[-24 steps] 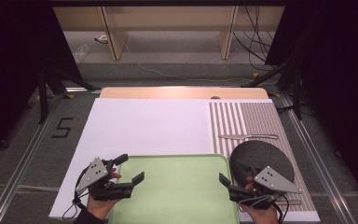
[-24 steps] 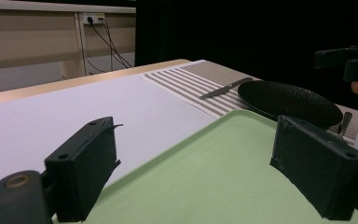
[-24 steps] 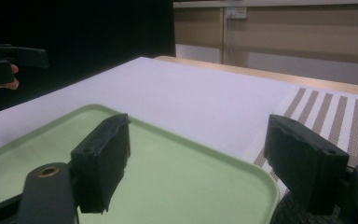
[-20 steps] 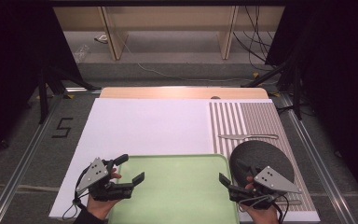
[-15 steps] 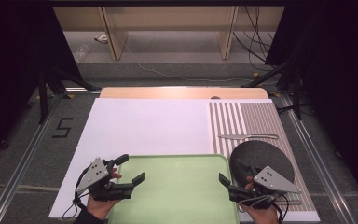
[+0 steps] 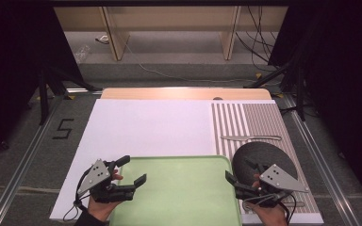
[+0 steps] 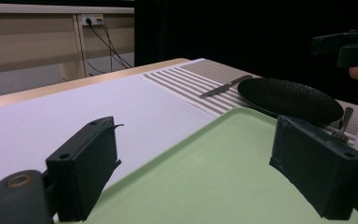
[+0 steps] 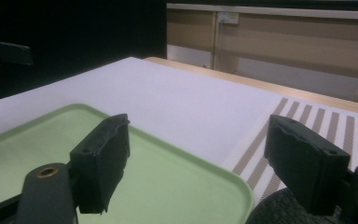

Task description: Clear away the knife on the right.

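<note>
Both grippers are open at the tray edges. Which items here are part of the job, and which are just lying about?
In the job:
green tray
left gripper
right gripper

Lying about:
black plate
knife
striped placemat
utensil beside the plate, type unclear

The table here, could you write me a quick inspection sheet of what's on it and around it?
Surface: white table top, striped mat at right.
Job's things: green tray, empty; black plate, knife beyond it, fork beside the plate.
Clutter: nothing seen.
Grippers: left tool and right tool both open, one at each side of the tray.
Cables: one trails from the left tool; more lie on the floor beyond.
Surroundings: wooden shelving, black curtains.
</note>
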Tool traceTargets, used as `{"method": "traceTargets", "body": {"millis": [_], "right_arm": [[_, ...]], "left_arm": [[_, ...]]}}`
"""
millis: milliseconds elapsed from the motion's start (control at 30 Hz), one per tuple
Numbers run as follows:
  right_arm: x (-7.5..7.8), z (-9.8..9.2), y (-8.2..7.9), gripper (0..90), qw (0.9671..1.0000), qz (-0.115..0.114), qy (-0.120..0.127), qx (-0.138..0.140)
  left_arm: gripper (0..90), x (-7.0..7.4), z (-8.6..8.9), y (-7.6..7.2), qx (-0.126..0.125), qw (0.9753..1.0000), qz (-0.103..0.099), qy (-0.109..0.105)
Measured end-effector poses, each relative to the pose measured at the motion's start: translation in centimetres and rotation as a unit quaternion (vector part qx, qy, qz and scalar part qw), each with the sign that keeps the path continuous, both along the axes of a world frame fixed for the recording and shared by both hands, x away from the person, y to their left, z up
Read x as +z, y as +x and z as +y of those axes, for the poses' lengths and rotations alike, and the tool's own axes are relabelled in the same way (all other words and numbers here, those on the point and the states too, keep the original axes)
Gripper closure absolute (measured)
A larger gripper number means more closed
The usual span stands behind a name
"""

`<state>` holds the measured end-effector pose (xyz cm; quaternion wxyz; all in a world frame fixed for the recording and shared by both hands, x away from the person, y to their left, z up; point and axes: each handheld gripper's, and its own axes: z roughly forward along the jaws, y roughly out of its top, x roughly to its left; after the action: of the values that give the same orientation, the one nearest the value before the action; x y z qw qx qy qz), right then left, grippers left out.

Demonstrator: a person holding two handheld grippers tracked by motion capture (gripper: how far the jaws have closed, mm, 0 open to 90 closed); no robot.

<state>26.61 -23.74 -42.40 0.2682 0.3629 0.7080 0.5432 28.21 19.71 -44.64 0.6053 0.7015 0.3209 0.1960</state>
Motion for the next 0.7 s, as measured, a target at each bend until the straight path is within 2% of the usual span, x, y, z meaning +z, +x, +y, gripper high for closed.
{"method": "traceTargets", "body": {"millis": [133,200,367,700], "right_arm": [[0.2,-0.5,0.5,23.5,1.0000,0.004,-0.006,-0.002],[0.4,-0.8,0.9,23.3,0.9998,0.011,-0.017,-0.002],[0.8,-1.3,1.2,23.7,0.9997,0.007,-0.025,-0.005],[1.6,-2.7,3.3,23.4,0.9984,0.022,-0.050,-0.015]], "left_arm": [[13.7,0.0,0.1,0.1,0.000,1.0000,0.002,0.000],[13.7,0.0,0.1,0.1,0.000,1.0000,0.002,0.000],[13.7,0.0,0.0,0.1,0.000,1.0000,0.000,0.000],[13.8,0.0,0.1,0.0,0.000,1.0000,-0.002,-0.001]]}}
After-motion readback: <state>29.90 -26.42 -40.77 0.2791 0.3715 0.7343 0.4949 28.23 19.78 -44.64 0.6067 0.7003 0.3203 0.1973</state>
